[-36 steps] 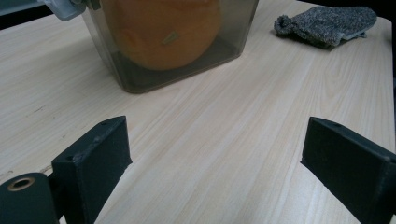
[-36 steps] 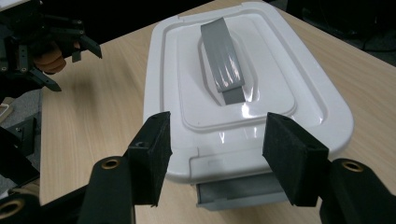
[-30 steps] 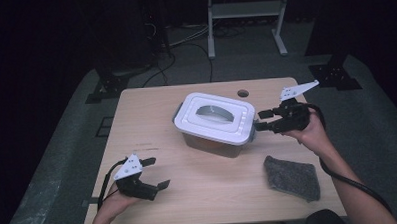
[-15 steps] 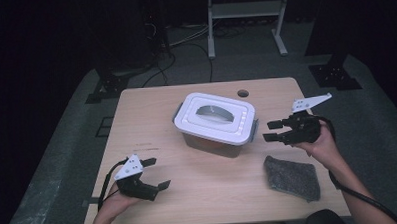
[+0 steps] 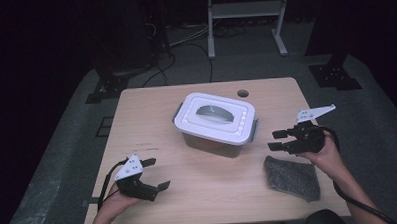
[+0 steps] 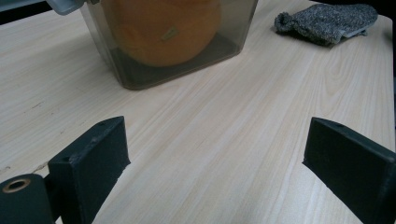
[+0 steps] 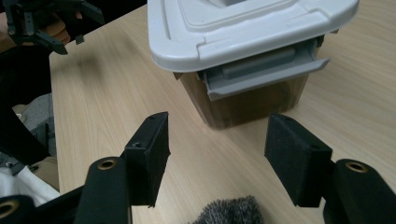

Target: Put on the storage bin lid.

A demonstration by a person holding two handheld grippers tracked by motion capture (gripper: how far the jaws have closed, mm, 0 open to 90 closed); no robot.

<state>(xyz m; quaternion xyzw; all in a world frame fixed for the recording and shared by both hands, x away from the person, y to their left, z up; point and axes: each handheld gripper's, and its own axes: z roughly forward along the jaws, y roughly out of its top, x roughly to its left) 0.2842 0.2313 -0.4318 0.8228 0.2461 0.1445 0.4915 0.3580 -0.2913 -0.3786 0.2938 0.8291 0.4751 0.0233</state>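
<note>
the right gripper (image 5: 278,140), jaws apart, sits nearer the container's grey latch (image 7: 261,72), which lies straight ahead of it.

Smooth plastic lid (image 5: 216,116), matt wood-grain table (image 5: 152,123), seemingly rough, woolly cloth (image 5: 292,178).

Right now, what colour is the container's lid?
White lid with grey latches; clearest in the high view.
</note>
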